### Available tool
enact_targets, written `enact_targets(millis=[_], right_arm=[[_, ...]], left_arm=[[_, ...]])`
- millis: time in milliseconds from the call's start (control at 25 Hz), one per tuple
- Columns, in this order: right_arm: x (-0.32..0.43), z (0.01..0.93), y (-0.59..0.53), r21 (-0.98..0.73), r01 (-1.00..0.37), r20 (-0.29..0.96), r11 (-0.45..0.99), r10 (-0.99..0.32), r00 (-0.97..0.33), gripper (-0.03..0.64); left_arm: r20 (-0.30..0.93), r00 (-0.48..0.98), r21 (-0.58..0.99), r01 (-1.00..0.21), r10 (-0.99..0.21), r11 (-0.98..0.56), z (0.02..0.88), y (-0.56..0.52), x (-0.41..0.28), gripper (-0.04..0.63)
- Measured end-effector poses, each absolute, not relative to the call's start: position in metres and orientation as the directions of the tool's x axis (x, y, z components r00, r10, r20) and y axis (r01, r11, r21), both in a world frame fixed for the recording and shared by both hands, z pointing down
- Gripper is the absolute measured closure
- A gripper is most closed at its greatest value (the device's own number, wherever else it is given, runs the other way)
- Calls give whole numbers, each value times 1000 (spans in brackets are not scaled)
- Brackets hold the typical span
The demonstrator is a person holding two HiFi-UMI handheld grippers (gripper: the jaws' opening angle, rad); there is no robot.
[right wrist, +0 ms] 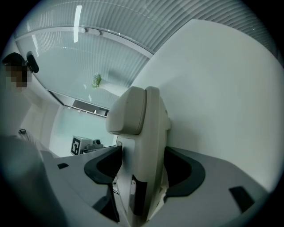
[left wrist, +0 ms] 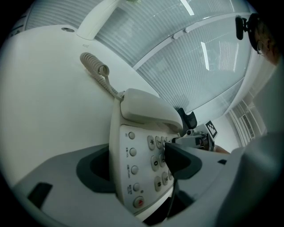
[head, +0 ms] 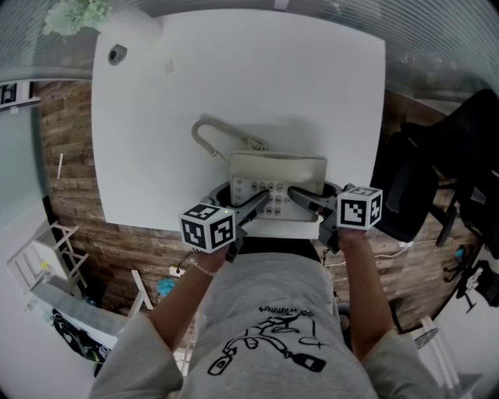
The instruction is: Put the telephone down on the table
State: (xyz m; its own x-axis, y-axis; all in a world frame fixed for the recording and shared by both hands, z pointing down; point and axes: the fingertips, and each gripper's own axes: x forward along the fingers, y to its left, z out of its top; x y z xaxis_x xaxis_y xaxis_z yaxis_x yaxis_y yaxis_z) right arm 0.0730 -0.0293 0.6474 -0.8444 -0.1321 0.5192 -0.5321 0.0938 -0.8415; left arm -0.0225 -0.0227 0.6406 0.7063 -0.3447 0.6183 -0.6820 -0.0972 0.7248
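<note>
A cream desk telephone [head: 278, 187] lies at the near edge of the white table [head: 156, 117], its handset [head: 278, 165] in the cradle and its coiled cord [head: 210, 136] curling off to the far left. My left gripper [head: 259, 206] straddles its left side. In the left gripper view the telephone [left wrist: 137, 150] stands between the open jaws; one jaw hovers over the keypad and does not seem to press on it. My right gripper [head: 302, 199] holds the right side. In the right gripper view both pads [right wrist: 177, 170] lie against the telephone [right wrist: 146, 146].
A small round grey object [head: 117, 53] sits at the table's far left corner, with a green plant [head: 74, 15] beyond it. A black office chair [head: 437, 179] stands right of the table. A white rack [head: 47, 257] is on the wooden floor at the left.
</note>
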Motion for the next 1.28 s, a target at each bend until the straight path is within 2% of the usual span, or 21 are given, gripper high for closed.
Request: enact_targets(millis=[1280], right_arm=[[73, 646, -30, -762, -638, 611, 109, -204, -765, 308]], left_arm=[[730, 600, 615, -785, -328, -68, 645, -21, -37, 216]])
